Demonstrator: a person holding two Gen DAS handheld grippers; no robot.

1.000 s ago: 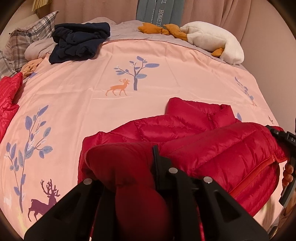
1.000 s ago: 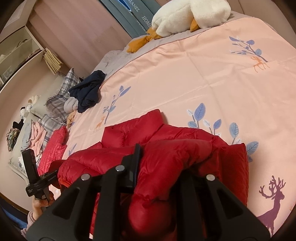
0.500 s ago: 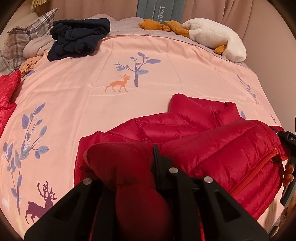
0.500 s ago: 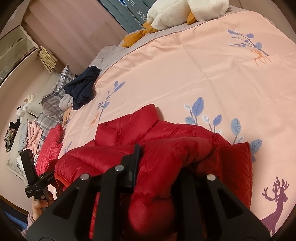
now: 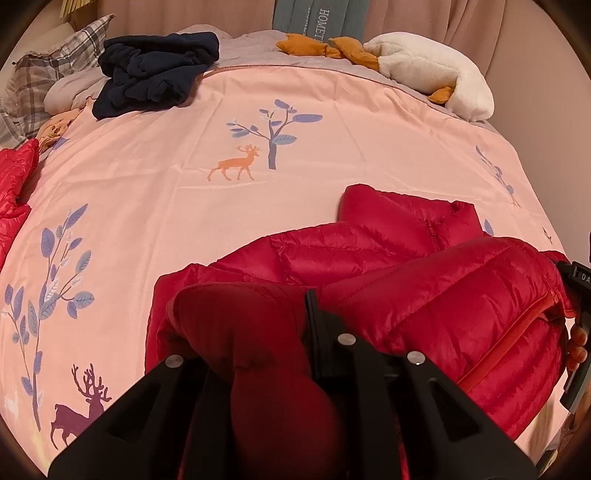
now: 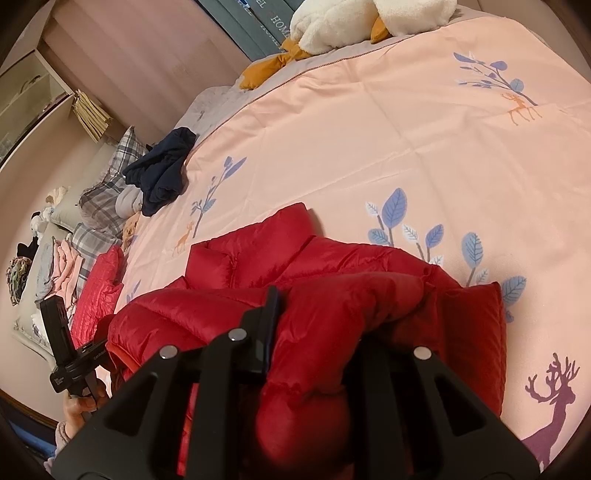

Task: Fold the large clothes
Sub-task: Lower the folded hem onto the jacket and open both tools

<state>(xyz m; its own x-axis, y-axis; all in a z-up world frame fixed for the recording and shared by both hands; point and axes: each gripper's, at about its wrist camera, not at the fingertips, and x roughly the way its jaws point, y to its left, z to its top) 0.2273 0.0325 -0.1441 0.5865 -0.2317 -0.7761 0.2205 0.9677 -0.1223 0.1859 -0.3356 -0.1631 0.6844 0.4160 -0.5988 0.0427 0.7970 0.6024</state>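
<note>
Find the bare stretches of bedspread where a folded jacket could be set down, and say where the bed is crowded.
Free: the wide pink bedspread between the red jacket and the navy clothes, around the orange deer print. Also the stretch right of the jacket in the right wrist view. Crowded: the head end with the plush toy and plaid pillows, and the near edge under both grippers.

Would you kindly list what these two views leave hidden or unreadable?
- Left wrist view: left gripper pads, buried in the red jacket.
- Right wrist view: right gripper pads, likewise wrapped in jacket fabric.
- Right wrist view: shelf contents, too small.
- Left wrist view: lettering on the headboard, cut off.
</note>
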